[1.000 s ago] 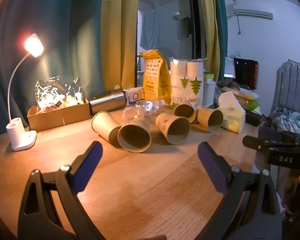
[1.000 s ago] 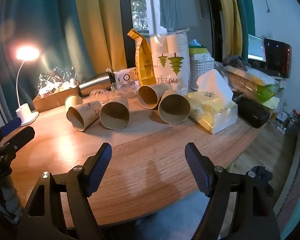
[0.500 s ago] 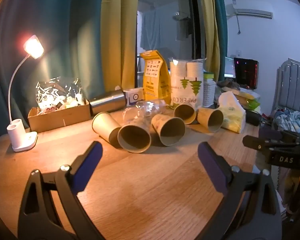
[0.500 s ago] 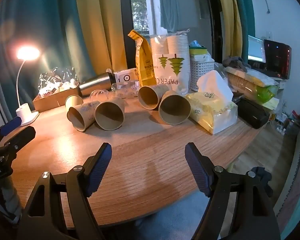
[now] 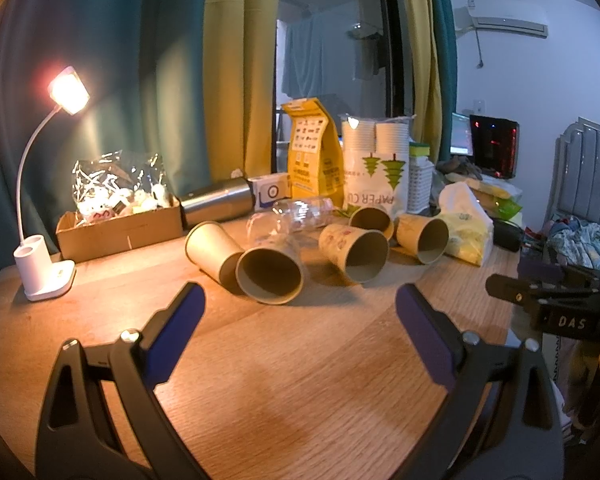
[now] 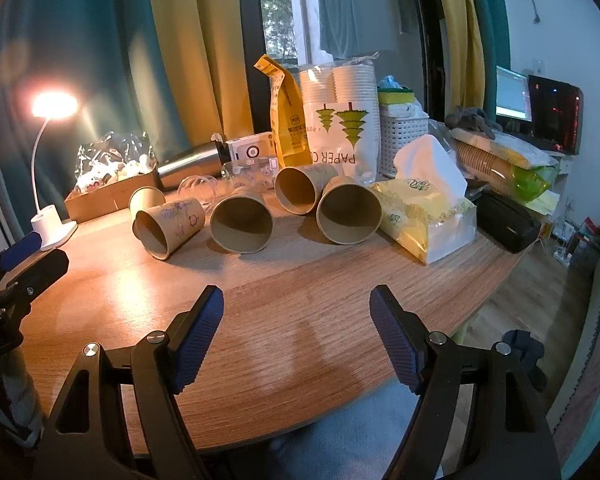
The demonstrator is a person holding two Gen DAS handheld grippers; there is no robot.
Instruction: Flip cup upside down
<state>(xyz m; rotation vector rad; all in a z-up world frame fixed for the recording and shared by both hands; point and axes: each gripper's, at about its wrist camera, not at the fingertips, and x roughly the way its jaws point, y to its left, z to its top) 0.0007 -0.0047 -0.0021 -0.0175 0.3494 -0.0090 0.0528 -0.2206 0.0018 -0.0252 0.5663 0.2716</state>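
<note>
Several brown paper cups lie on their sides on the wooden table [image 5: 300, 360], mouths facing me. In the left wrist view the nearest cup [image 5: 269, 276] lies ahead, with another cup [image 5: 356, 254] to its right and one [image 5: 210, 246] to its left. My left gripper [image 5: 300, 334] is open and empty, short of them. In the right wrist view cups [image 6: 242, 222] [image 6: 348, 210] [image 6: 168, 226] lie ahead of my right gripper [image 6: 296, 334], which is open and empty over the table's front part.
A lit desk lamp [image 5: 46, 264] stands at the left, a cardboard box [image 5: 120, 228] and steel flask [image 5: 218, 202] behind the cups. A yellow bag [image 6: 286, 120], a paper-cup pack [image 6: 340, 120] and tissue pack [image 6: 424, 216] stand at back right. Clear glasses [image 5: 296, 216] lie among the cups.
One cup in the middle has rolled slightly from its earlier spot. Both grippers stay open and have barely moved.
</note>
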